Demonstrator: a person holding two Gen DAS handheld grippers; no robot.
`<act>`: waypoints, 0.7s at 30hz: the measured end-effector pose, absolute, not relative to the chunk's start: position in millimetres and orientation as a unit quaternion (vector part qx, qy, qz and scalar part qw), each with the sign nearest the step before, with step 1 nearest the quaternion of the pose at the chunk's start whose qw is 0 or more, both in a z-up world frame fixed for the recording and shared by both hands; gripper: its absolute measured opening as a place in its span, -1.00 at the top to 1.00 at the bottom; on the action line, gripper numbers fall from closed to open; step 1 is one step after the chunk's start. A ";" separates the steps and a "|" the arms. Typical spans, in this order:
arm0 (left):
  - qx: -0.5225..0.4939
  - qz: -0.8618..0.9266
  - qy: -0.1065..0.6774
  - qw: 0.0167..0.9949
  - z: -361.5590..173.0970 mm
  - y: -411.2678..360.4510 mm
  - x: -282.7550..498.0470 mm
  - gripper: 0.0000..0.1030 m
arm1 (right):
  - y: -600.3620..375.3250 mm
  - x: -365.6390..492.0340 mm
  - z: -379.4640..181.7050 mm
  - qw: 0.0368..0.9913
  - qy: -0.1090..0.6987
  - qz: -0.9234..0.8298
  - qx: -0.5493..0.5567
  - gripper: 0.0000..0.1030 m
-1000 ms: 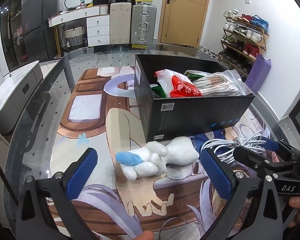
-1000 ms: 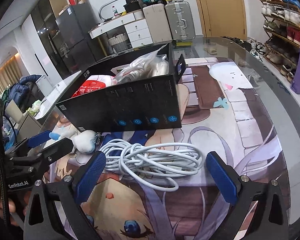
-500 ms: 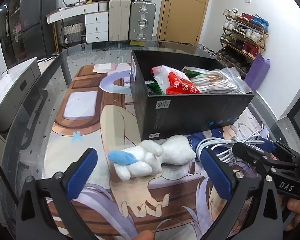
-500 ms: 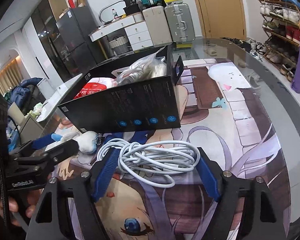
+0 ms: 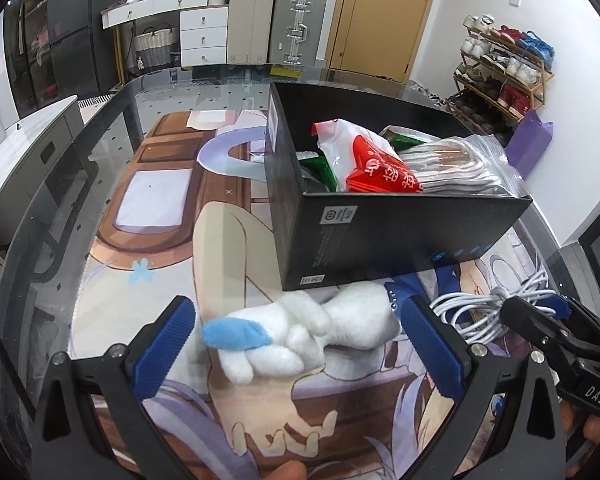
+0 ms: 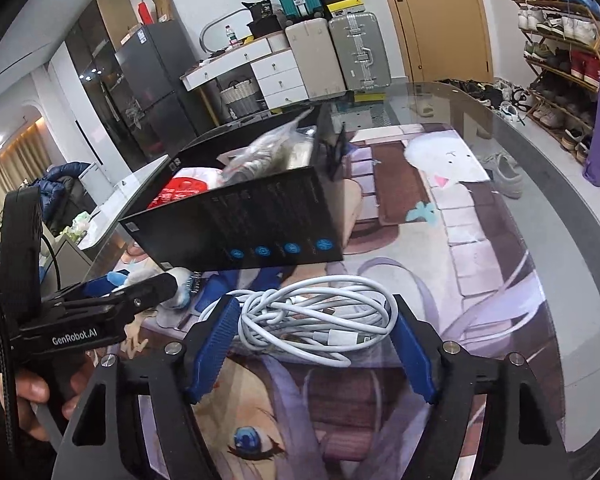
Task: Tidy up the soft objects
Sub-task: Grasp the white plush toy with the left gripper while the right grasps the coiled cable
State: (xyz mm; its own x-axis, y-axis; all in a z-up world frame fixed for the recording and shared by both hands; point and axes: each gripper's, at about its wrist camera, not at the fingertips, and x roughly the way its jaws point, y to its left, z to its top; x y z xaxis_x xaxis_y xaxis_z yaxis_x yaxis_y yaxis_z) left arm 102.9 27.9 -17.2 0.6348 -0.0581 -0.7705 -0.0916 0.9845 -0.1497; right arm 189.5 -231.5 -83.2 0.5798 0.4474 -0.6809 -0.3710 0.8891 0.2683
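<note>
While the left gripper [image 5: 296,340] stands wide open, the white plush toy [image 5: 300,336] lies between its pads, untouched, before the black box [image 5: 380,236]. In the right view, the right gripper [image 6: 314,344] has closed onto the white cable [image 6: 316,320] on the printed mat [image 6: 480,280].

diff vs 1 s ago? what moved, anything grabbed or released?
The right gripper narrowed its jaws from wide open onto the white cable bundle; its pads now sit against the coil's sides, which looks bunched tighter. The coil is not lifted yet. The left gripper stayed open around the white plush toy, untouched. The black box and its contents did not move.
</note>
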 end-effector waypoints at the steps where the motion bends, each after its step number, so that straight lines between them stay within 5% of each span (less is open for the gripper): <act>1: -0.085 0.012 0.427 0.900 -17.5 26.9 103.6 -1.00 | -233.4 189.5 -83.2 0.888 0.396 0.228 0.049 -0.46; 21: -0.022 0.033 0.453 0.891 -24.6 0.6 110.1 -1.00 | -250.8 191.4 -86.7 0.889 0.399 0.217 0.053 -0.47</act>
